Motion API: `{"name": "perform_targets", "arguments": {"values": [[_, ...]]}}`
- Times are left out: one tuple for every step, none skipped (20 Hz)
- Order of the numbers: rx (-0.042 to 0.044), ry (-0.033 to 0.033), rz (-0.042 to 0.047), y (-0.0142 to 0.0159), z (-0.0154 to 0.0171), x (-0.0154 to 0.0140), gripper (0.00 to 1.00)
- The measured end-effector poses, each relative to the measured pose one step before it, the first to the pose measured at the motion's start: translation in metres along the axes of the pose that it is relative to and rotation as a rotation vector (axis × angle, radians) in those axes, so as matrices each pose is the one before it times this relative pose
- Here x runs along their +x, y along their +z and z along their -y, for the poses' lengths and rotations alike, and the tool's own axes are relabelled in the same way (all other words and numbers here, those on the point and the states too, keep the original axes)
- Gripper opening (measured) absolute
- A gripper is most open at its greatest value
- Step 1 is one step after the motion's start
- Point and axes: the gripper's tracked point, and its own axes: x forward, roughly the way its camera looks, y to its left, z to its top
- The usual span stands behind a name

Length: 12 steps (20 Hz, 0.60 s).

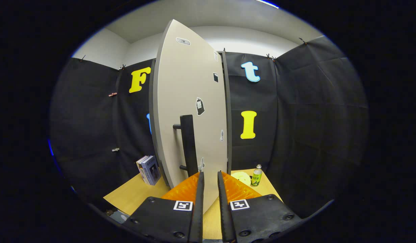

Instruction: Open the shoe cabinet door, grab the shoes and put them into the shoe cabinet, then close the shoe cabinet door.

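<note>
The tongs (210,175), narrowly parted, point at the tall beige cabinet door (191,101) with its black bar handle (188,145), books (149,169) and a green bottle (256,176) flanking it on the wooden desk (133,194).

Cabinet door (191,111) stands ajar, edge toward the camera, and hides the cabinet's inside; whether any shoes are in there cannot be told. Its lower edge is covered by the gripper (210,175) fingers. Door handle (188,145): the lower end drops behind the left finger. 4 or so small stickers on the door face are too small to make out. Books (149,169) partly tucked behind the door's left edge; count unclear. Pale round object (241,177) beside the bottle (256,175) half hidden by the right finger, identity unclear. Table (133,195) near edge is cut off. The finger gap is narrow; grip on the door's edge uncertain.
</note>
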Motion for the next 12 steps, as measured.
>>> {"name": "perform_targets", "arguments": {"values": [[-0.00525, 0.01734, 0.00942, 0.00132, -0.00800, -0.00047, 0.23], [-0.01415, 0.01619, 0.00227, -0.00080, -0.00770, 0.00230, 0.23], [-0.01374, 0.01507, -0.00392, -0.00168, -0.00656, 0.00210, 0.23], [-0.01037, 0.01017, -0.00257, -0.00230, -0.00566, 0.00288, 0.23], [-0.00193, 0.00252, 0.00040, 0.00087, -0.00184, 0.00442, 0.23], [0.00428, -0.00024, 0.00215, 0.00070, -0.00232, 0.00453, 0.23], [0.00176, -0.00522, -0.00012, 0.00103, -0.00008, 0.00500, 0.25], [-0.00008, -0.00886, -0.00031, 0.00043, 0.00159, 0.00517, 0.25], [-0.00064, -0.00958, -0.00131, 0.00083, 0.00206, 0.00484, 0.25], [0.00234, -0.00873, -0.00024, -0.00104, 0.00097, 0.00335, 0.25], [0.00491, -0.00900, -0.00215, 0.00002, 0.00193, 0.00459, 0.25], [0.00176, -0.00653, -0.00553, -0.00109, 0.00095, 0.00457, 0.25]]}}
